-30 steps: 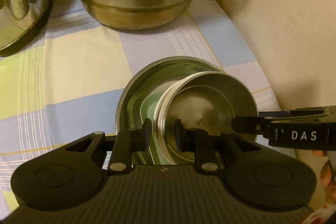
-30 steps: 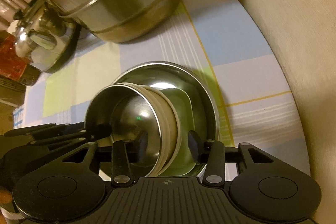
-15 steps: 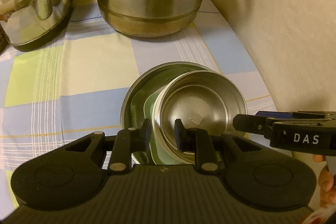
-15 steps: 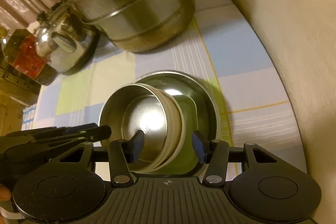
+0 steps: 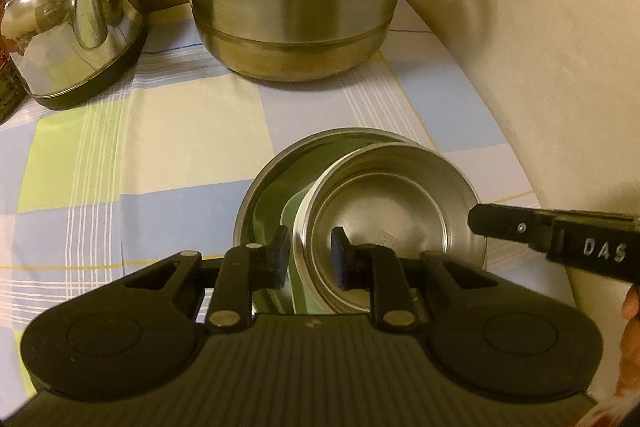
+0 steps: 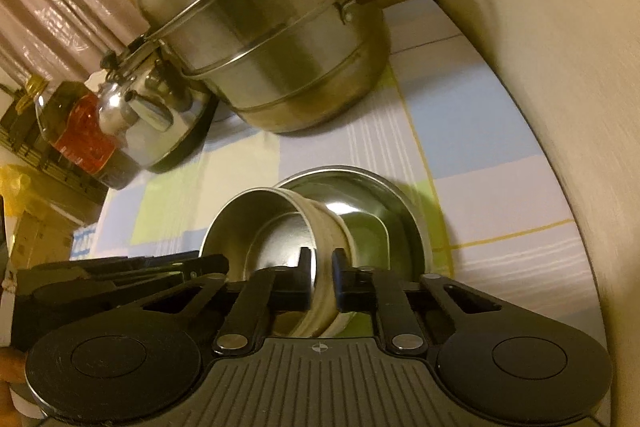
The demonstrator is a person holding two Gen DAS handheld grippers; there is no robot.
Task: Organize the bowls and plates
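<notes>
The bowl (image 5: pixel 384 223), tilted in a steel dish (image 5: pixel 276 179) on the tablecloth (image 5: pixel 120 147), is light, rigid and slick, so both the left gripper (image 5: pixel 310 253) and right gripper (image 6: pixel 322 269) pinch its thin rim.

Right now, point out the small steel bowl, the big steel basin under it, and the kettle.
small steel bowl (image 5: pixel 384 223): left wrist view, on its inner floor.
big steel basin (image 6: pixel 360 205): right wrist view, on its bare inner wall.
kettle (image 5: pixel 76 39): left wrist view, on its shiny body.
</notes>
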